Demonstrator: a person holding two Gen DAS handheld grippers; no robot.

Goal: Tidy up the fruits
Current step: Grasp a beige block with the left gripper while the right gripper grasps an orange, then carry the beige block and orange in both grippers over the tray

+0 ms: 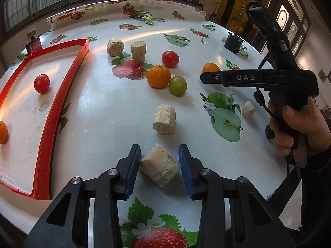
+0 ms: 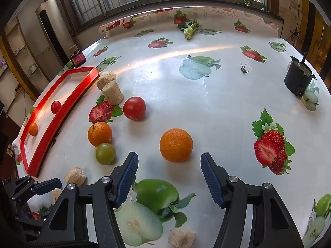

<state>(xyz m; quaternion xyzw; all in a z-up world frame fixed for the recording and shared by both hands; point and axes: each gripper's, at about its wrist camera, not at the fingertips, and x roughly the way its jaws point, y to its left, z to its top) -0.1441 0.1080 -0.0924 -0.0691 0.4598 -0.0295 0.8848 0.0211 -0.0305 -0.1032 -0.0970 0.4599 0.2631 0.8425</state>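
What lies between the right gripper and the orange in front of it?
Nothing: in the right wrist view only bare tablecloth separates the open right gripper from the orange.

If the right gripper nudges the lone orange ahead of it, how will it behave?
The orange looks round on a glossy tablecloth, so it would probably roll. Its dimpled skin should grip the ribbed fingers fairly well. It seems firm, not fragile.
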